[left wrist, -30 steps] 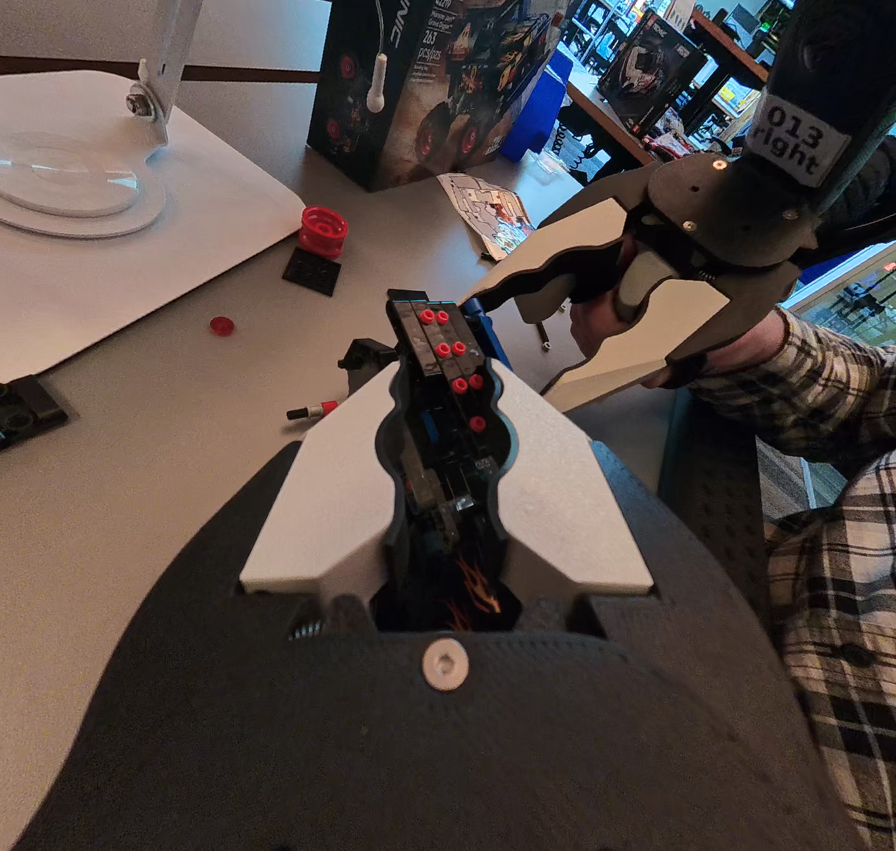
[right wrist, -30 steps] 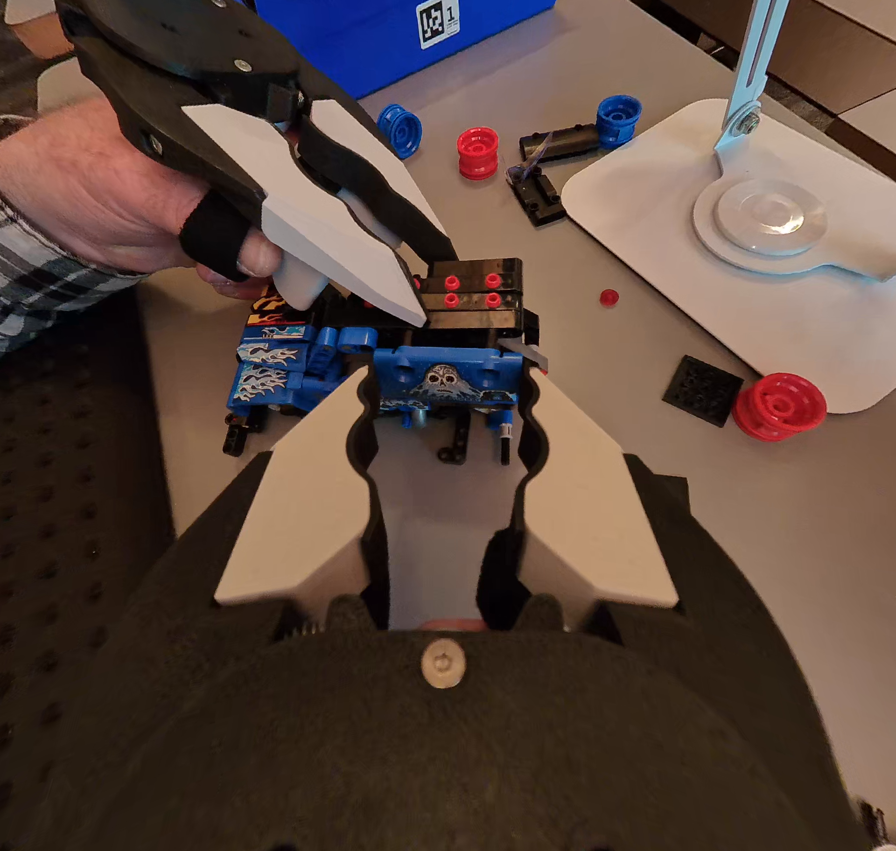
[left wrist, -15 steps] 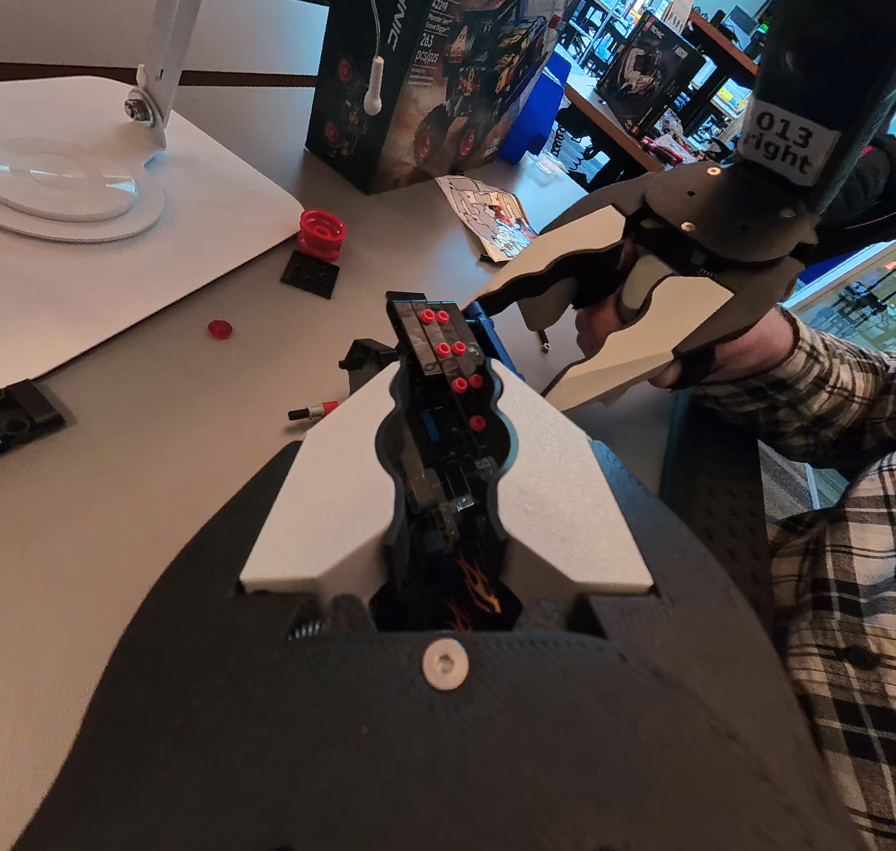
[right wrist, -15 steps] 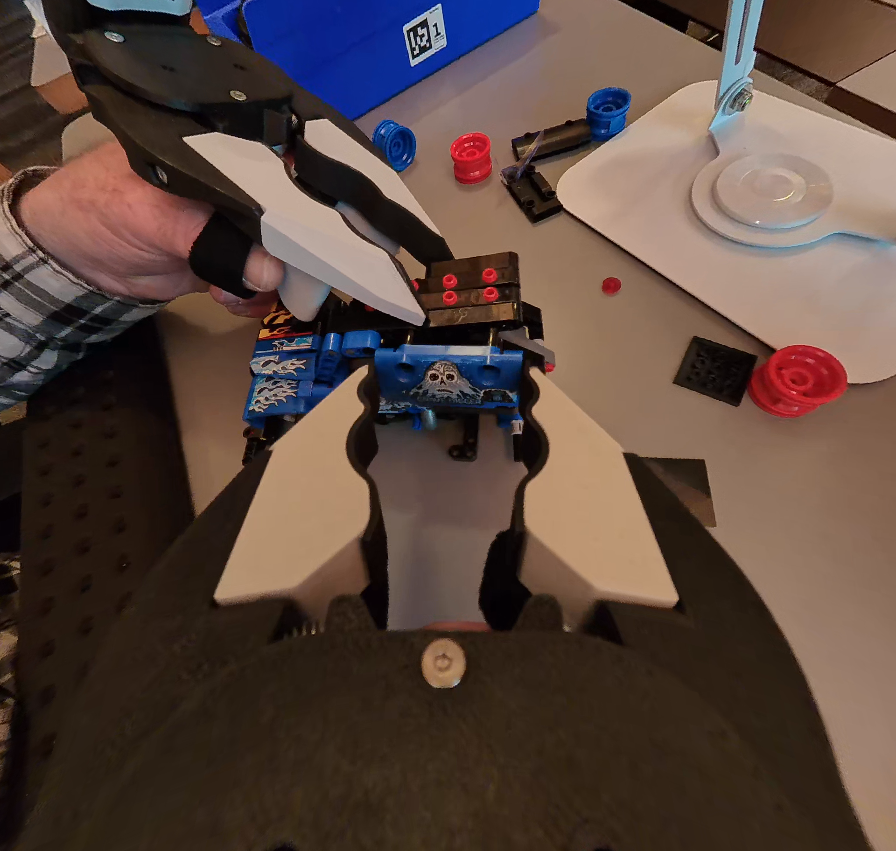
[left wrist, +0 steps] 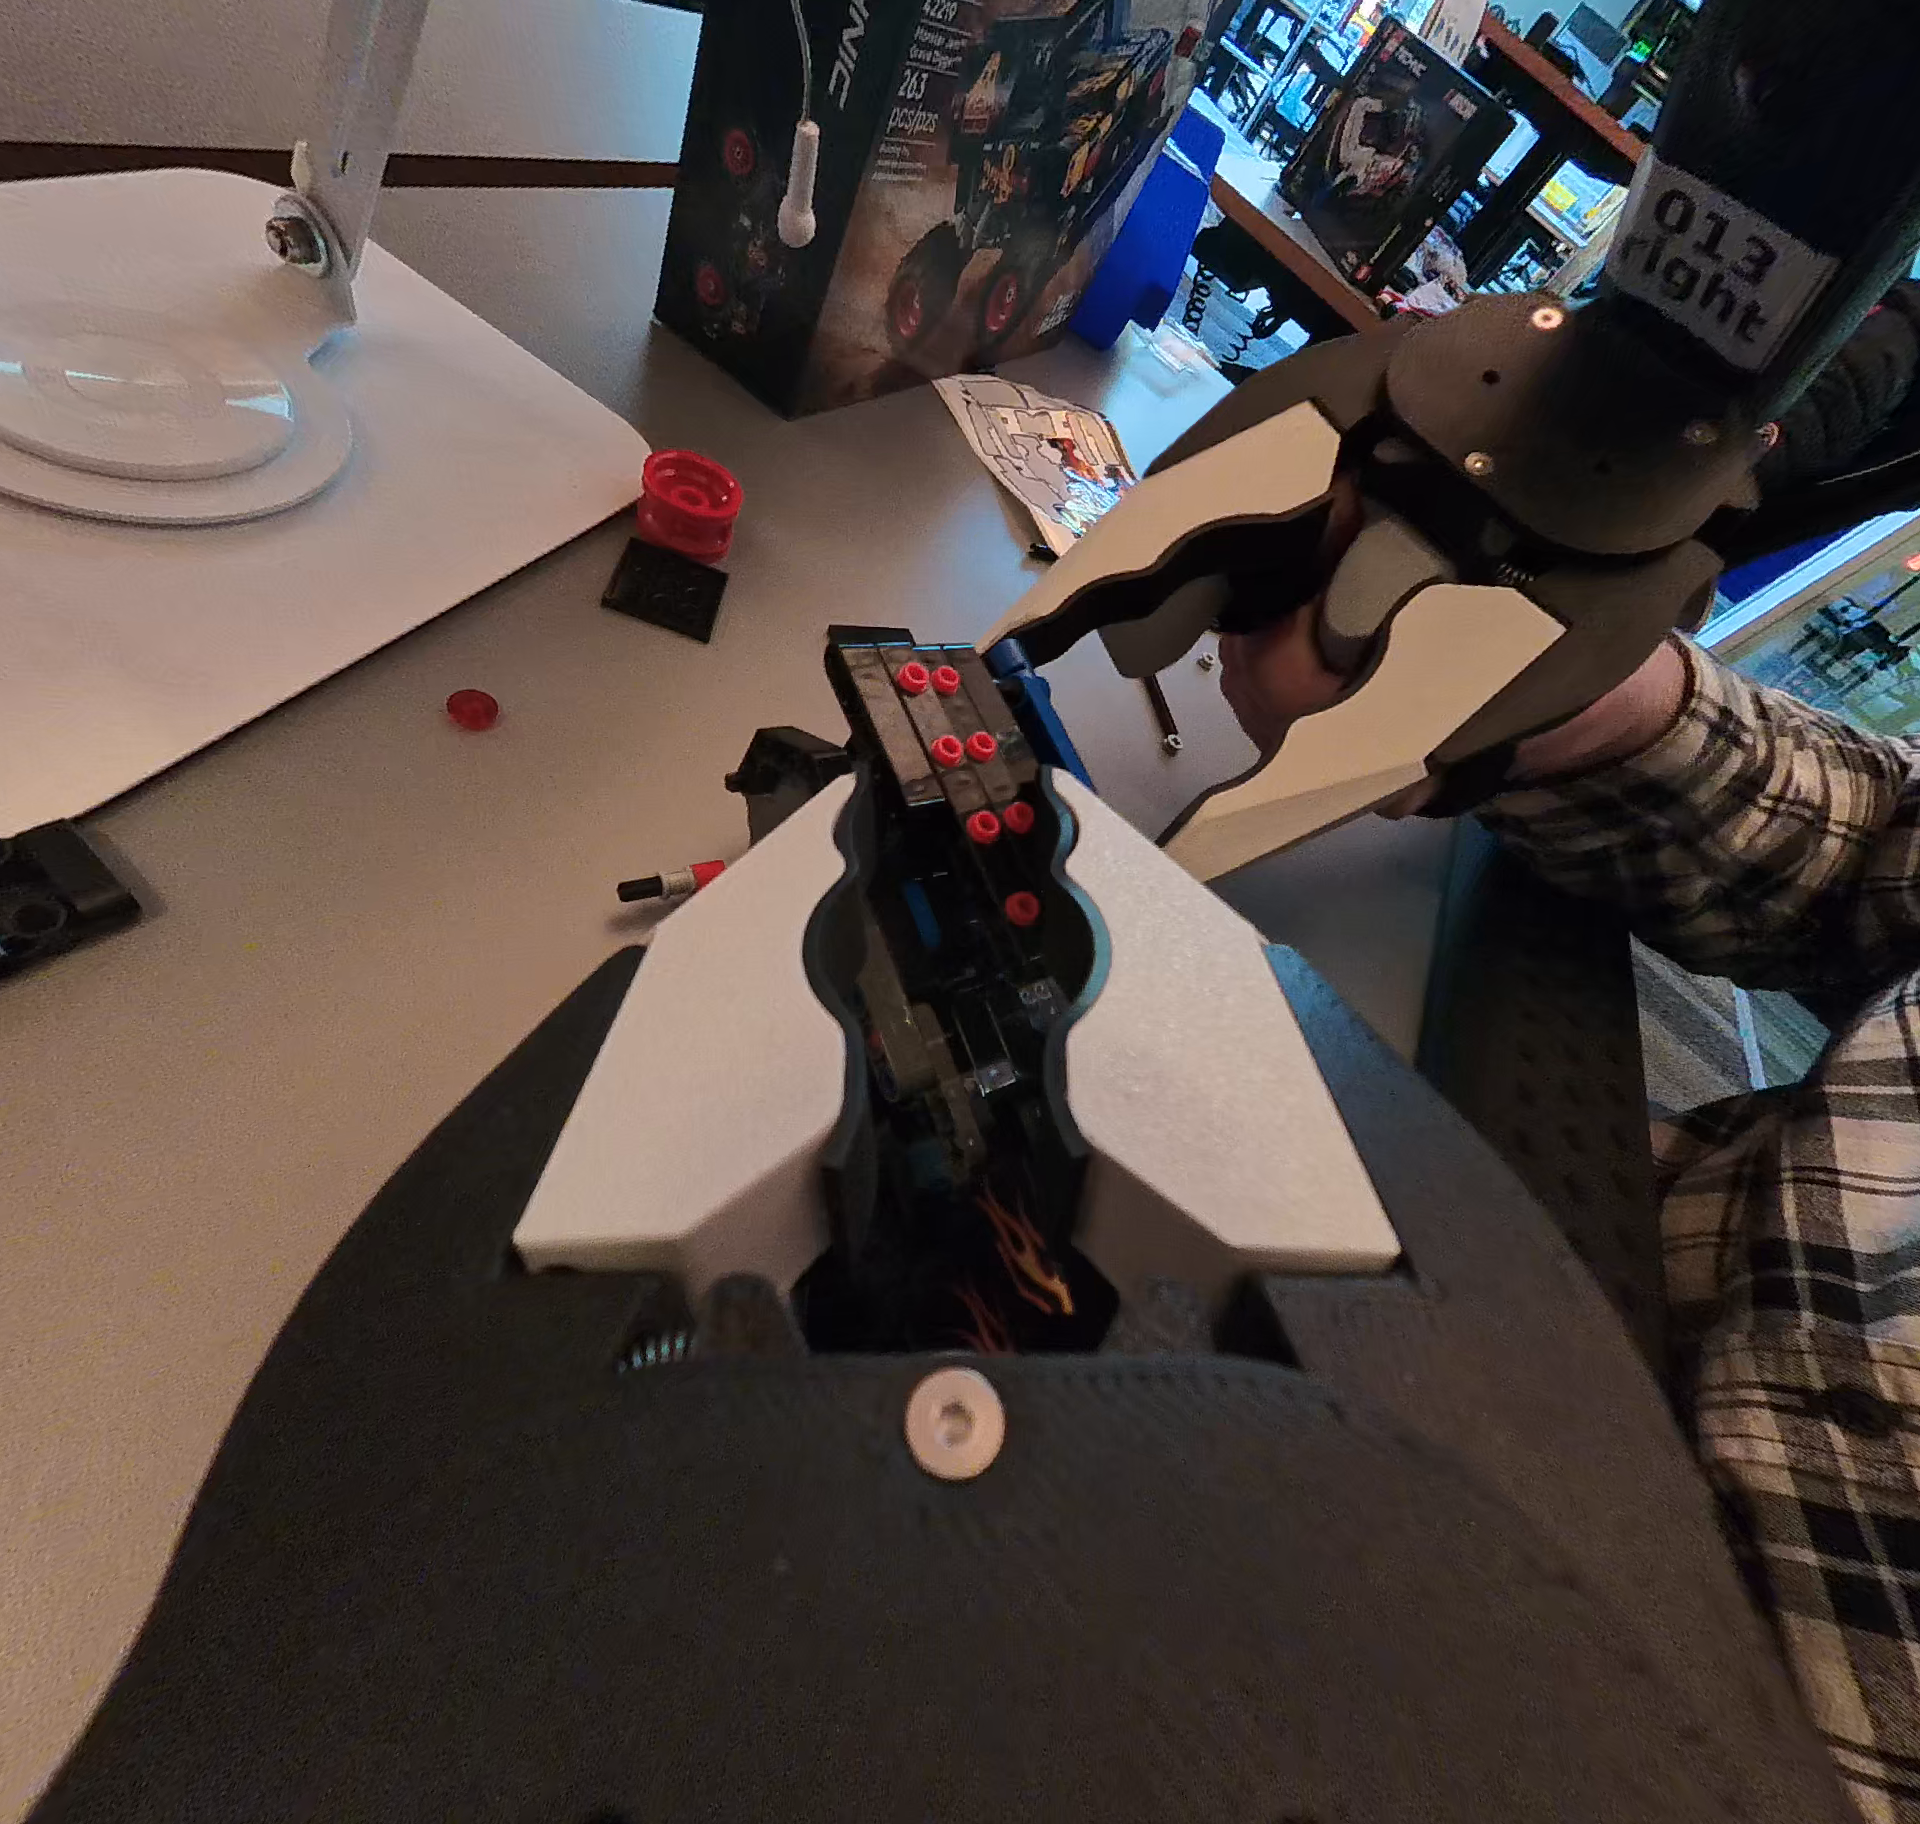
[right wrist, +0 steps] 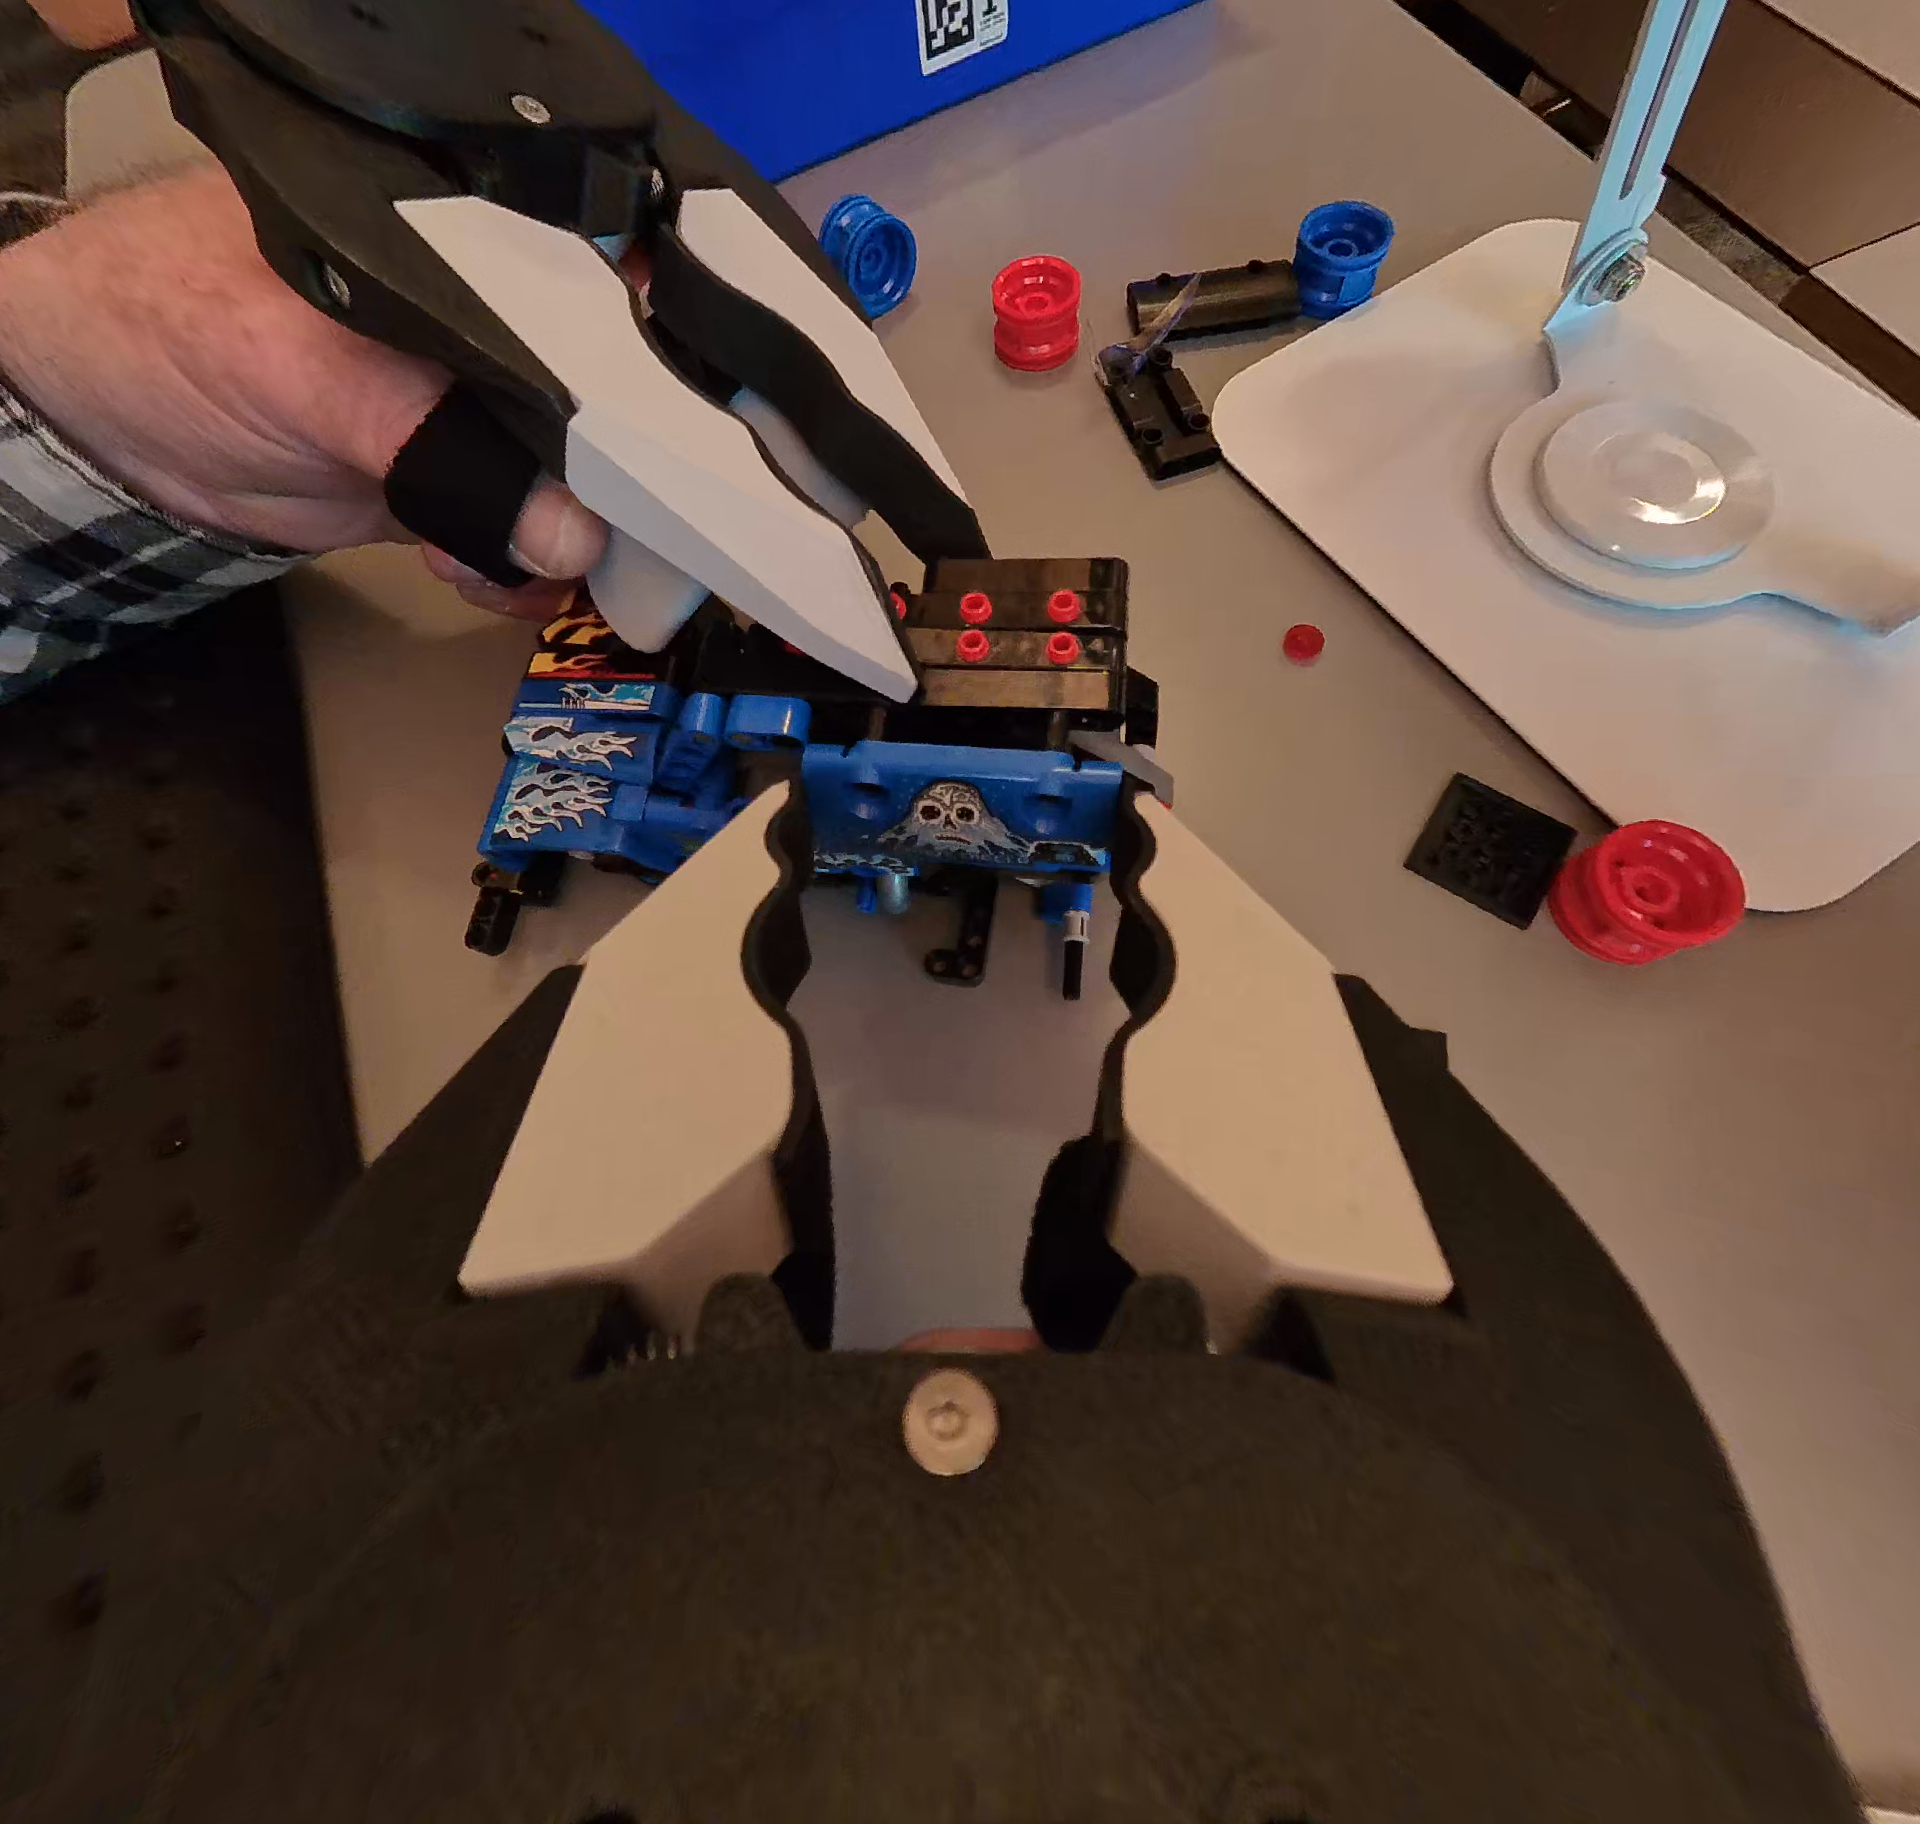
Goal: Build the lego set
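Observation:
The lego truck (left wrist: 961,766), black with red pins and blue flame panels, rests low over the grey table. My left gripper (left wrist: 951,798) is shut on its black middle; it also shows in the right wrist view (right wrist: 930,621), coming in from the left. My right gripper (right wrist: 956,803) has its fingertips (right wrist: 1138,839) against both ends of the truck's blue skull panel (right wrist: 956,824), closed on it at a wide gap. The right gripper also shows in the left wrist view (left wrist: 1081,740), reaching in from the right.
On the table lie a red wheel (right wrist: 1647,891), a black plate (right wrist: 1491,849), a red stud (right wrist: 1302,644), another red wheel (right wrist: 1034,309) and two blue wheels (right wrist: 868,252). A white lamp base (right wrist: 1455,548), a blue bin (right wrist: 831,8), the set box (left wrist: 914,164) and a booklet (left wrist: 1049,455) stand around. Only a small space, under 4 cm, lies between the two pairs of fingers. Both grippers' tips are roughly 12 cm from the red stud (right wrist: 1302,644). My left wrist view (left wrist: 480,707) looks at it from another angle.
The right gripper tilted back a little, then came in closer, with its tips staying on the blue panel. The left gripper and the truck have hardly moved.

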